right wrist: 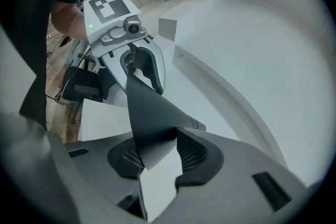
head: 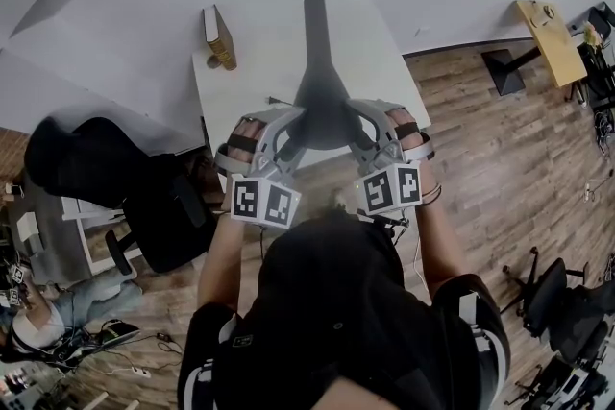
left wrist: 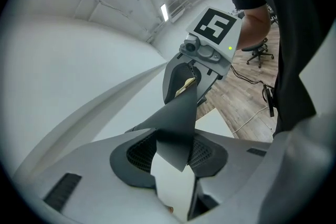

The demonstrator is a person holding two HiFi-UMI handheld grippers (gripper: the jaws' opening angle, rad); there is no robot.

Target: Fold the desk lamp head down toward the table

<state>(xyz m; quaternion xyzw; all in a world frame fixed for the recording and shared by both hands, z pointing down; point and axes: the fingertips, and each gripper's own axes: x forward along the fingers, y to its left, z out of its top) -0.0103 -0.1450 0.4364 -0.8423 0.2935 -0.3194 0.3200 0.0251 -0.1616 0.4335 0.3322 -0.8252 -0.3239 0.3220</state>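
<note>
- Head view: a person leans over a white surface (head: pixel 384 62) and holds a claw in each hand.
- The dark, flat lamp head (head: pixel 322 101) sits above the middle of the surface. Its wide end is nearest the person, and its narrow neck runs away toward the far edge.
- The left claw (head: pixel 291 123) grips the left side of the wide end and the right claw (head: pixel 359 122) grips the right side. The two face each other across the lamp head.
- A small tan box (head: pixel 219 36) stands near the far left corner of the surface, well apart from the lamp. It cannot be seen whether anything is inside.
- A black office chair (head: pixel 159 216) stands on the wooden floor (head: pixel 480 168) to the left. A yellow table (head: pixel 553 38) is far off to the right.
- Left gripper view: the left claw (left wrist: pixel 176 153) is part-way closed. Its ribbed pads (left wrist: pixel 139 152) press on the thin edge of the lamp head (left wrist: pixel 177 120), which slants between them.
- The right claw (left wrist: pixel 184 81) is at the far end of the dark plate, with its marker cube (left wrist: pixel 216 26) above it.
- Right gripper view: the right claw (right wrist: pixel 157 157) is also part-way closed, with its pads clamped on the edge of the lamp head (right wrist: pixel 149 118).
- The left claw (right wrist: pixel 142 68) holds the opposite edge, under its own marker cube (right wrist: pixel 107 8).
</note>
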